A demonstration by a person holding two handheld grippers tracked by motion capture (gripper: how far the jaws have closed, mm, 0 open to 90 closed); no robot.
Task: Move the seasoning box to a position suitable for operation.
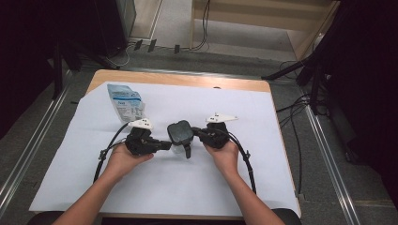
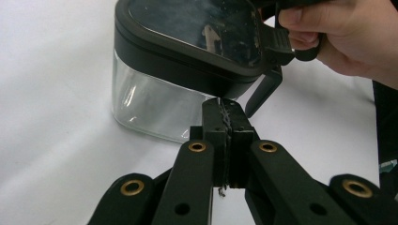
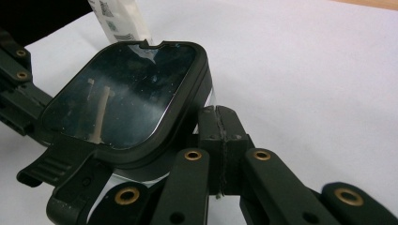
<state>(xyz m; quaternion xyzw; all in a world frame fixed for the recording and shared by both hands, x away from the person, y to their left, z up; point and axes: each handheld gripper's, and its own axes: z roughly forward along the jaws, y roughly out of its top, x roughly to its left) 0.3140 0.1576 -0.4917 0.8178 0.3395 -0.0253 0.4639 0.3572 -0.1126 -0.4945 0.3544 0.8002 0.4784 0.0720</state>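
Observation:
A clear box with a black lid (image 1: 180,132) stands mid-table on the white sheet (image 1: 94,154). In the high view my left gripper (image 1: 165,145) points at it from the left and my right gripper (image 1: 197,133) from the right. In the left gripper view the pads (image 2: 224,112) are pressed together with nothing between them, just below the lid's rim (image 2: 187,61) by the clear wall (image 2: 150,105). A black clasp (image 2: 264,91) hangs off the lid. In the right gripper view the jaws (image 3: 219,121) are shut beside the lid (image 3: 122,101), close to the box.
A blue and white pouch (image 1: 125,101) lies at the back left of the sheet, and its lower end (image 3: 119,18) shows behind the box. The wooden table edge (image 1: 187,79) runs along the far side. Cables trail from both grippers toward the person.

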